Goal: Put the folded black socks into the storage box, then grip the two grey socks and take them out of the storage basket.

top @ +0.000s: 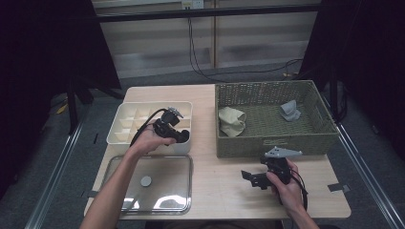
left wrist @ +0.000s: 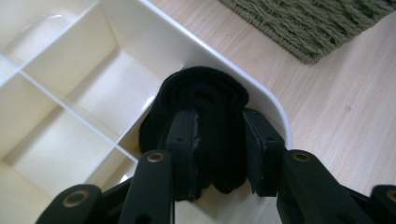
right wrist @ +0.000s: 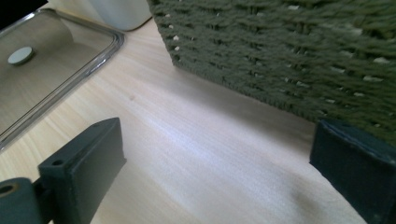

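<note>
A rolled black sock (left wrist: 205, 107) is pinched between the jaws of my left gripper (left wrist: 219, 154), down in the front right corner compartment of the cream divided box (left wrist: 70, 70). From above, the left gripper (top: 180, 134) reaches over that box (top: 125, 125) at its near right corner. My right gripper (top: 249, 177) hovers over the bare tabletop in front of the woven basket (top: 272, 143), its jaws wide apart with nothing between them (right wrist: 219, 163). A beige rolled sock (top: 232, 121) and a grey one (top: 290, 110) lie inside the basket.
A clear lid (top: 157, 183) with a round grey knob (top: 145, 181) lies flat on the table in front of the divided box. The lid's edge (right wrist: 70, 79) and the basket's wall (right wrist: 289, 56) frame the open wood strip where the right gripper is.
</note>
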The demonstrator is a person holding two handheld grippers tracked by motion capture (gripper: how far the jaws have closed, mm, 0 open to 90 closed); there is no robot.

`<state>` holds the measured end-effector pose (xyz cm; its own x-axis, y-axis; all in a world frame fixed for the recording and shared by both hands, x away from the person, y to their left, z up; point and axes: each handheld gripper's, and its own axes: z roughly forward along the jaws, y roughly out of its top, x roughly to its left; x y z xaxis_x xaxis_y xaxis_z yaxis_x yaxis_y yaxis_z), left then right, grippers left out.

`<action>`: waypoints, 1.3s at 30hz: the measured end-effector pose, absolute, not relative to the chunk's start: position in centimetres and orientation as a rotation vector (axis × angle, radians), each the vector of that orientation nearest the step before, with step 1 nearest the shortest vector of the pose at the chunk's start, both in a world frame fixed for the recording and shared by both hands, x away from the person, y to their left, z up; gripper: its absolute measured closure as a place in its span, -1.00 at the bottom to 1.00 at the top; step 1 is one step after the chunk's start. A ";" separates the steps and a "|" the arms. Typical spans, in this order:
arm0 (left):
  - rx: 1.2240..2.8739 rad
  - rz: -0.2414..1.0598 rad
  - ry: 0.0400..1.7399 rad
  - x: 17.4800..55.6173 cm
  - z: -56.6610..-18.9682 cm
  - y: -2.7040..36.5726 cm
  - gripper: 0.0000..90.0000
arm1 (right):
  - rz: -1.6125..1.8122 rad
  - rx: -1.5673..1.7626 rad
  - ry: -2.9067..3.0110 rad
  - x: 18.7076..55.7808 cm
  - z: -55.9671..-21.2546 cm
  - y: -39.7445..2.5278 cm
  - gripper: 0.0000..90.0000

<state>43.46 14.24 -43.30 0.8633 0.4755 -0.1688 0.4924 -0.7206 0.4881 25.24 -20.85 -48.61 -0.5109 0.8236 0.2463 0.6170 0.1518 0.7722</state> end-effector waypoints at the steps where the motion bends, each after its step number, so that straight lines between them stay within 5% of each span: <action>1: 2.484 -0.044 0.724 43.5 -43.1 14.4 0.42 | 1.291 1.400 2.187 25.2 -48.6 -20.9 -0.96; 6: 2.424 -0.006 0.733 43.3 -42.2 15.6 -0.05 | 1.294 1.375 2.204 25.2 -48.5 -20.6 -0.96; 12: 2.279 0.015 0.796 42.5 -41.9 16.6 -0.35 | 1.300 1.361 2.252 25.2 -48.6 -20.3 -0.89; 26: 2.167 0.049 0.806 39.6 -41.6 19.1 -0.52 | 1.386 1.374 2.274 25.6 -48.0 -20.5 -0.81; 39: 2.138 0.035 0.774 35.3 -42.8 20.1 -0.59 | 1.393 1.414 2.226 25.0 -47.2 -21.4 -0.38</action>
